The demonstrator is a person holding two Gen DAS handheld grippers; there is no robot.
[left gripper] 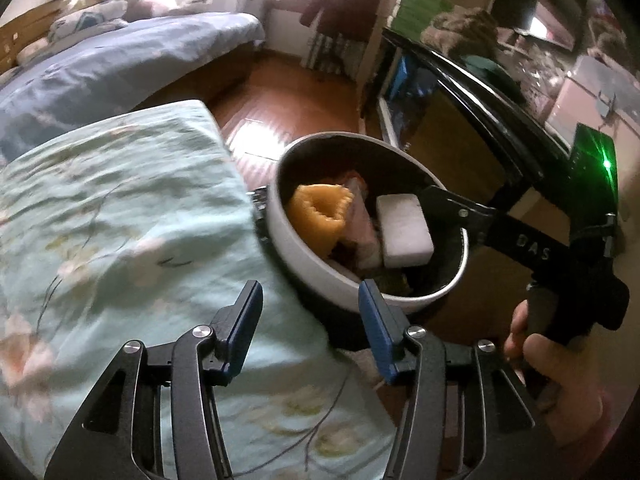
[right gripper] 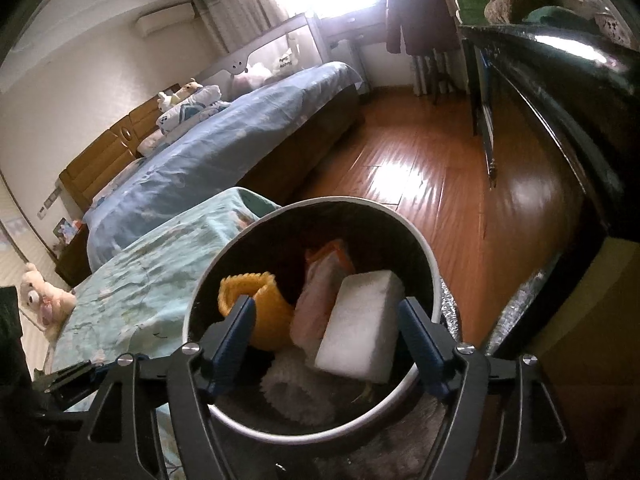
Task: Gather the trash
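**Operator:** State the condition of both tools and where the trash is.

**Technician:** The left gripper stands spread with nothing between its pads, above the floral bedcover just beside the trash bin. The right gripper is spread wide over the bin's mouth, pinching nothing. The white block lies inside the bin, leaning against a pink packet, with a yellow crinkled piece to its left and a pale fluffy item below.

**Operator:** Procedure for the step in hand?

**Technician:** Judged as a release over the bin. Keep the right jaws fully apart and draw straight up, clear of the rim, so neither finger catches the block. Keep the left tool off the bin wall to avoid tipping it.

**Operator:** Limitations?

**Technician:** The bin's base and floor contact are hidden. The left view is motion-blurred. Any trash remaining on the bed is not discernible. A dark item at the bin's bottom cannot be identified.
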